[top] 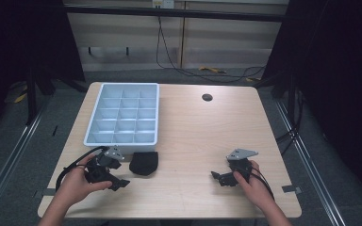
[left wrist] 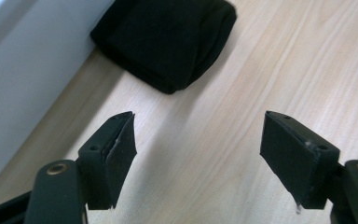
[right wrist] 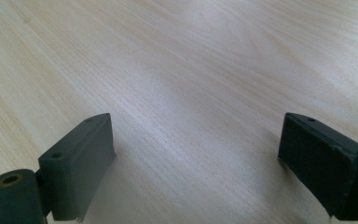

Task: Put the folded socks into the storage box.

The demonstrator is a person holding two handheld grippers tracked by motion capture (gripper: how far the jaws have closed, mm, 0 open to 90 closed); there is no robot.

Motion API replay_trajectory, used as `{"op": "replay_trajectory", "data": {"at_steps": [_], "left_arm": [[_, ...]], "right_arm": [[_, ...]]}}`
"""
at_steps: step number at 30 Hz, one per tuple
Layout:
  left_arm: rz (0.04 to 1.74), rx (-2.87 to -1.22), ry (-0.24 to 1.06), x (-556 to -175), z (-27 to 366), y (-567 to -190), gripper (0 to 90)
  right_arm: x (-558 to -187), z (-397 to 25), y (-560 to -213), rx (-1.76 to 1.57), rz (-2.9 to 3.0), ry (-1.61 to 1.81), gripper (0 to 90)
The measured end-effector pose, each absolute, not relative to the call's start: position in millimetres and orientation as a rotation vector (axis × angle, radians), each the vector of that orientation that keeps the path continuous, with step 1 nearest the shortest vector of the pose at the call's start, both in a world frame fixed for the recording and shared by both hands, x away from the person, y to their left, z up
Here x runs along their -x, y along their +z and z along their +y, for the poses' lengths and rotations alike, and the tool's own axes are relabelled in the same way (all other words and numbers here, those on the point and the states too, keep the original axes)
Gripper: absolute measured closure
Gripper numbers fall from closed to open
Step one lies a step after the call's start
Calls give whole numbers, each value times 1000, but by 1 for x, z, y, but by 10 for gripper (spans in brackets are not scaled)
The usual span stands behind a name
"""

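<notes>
jaws spread empty on both left gripper [top: 122,181] and right gripper [top: 218,177]; one black cloth [top: 144,163], one grey tray [top: 94,126].

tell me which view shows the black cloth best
The left gripper view: the cloth is close and large, beside the tray. The high view shows it small, in front of the tray. The right gripper view looks at bare table.

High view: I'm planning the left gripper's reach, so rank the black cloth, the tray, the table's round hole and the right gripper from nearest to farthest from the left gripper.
1. Black cloth, just to the right of the left gripper.
2. Tray, beyond it, near edge close by.
3. Right gripper, across the table's near side.
4. Round hole, far right of the tabletop.
</notes>
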State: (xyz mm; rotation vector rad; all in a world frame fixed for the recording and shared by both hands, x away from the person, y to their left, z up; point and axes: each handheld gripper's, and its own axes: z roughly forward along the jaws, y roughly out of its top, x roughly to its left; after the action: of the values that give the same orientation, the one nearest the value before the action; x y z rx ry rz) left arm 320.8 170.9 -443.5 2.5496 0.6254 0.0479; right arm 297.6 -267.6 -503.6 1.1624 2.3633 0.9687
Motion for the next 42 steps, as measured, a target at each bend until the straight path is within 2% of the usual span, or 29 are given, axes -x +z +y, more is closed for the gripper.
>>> {"op": "replay_trajectory", "data": {"at_steps": [14, 25, 36, 38, 40, 42], "left_arm": [[540, -2618, 39, -343, 140, -426, 259], [487, -2671, 45, -351, 115, -436, 270], [434, -2820, 58, -359, 89, -458, 283], [423, -2830, 112, -357, 88, -459, 318], [422, -2852, 124, -358, 87, -458, 397], [423, -2855, 124, -358, 87, -457, 438]], "right_arm": [[-298, -268, -504, -1162, 2363, 969, 97], [-298, -268, -504, -1162, 2363, 969, 97], [-298, -267, -504, -1165, 2365, 968, 97], [-298, -267, -504, -1162, 2365, 968, 97], [-298, -267, -504, -1164, 2365, 968, 97], [-298, -267, -504, -1161, 2365, 969, 97]]}}
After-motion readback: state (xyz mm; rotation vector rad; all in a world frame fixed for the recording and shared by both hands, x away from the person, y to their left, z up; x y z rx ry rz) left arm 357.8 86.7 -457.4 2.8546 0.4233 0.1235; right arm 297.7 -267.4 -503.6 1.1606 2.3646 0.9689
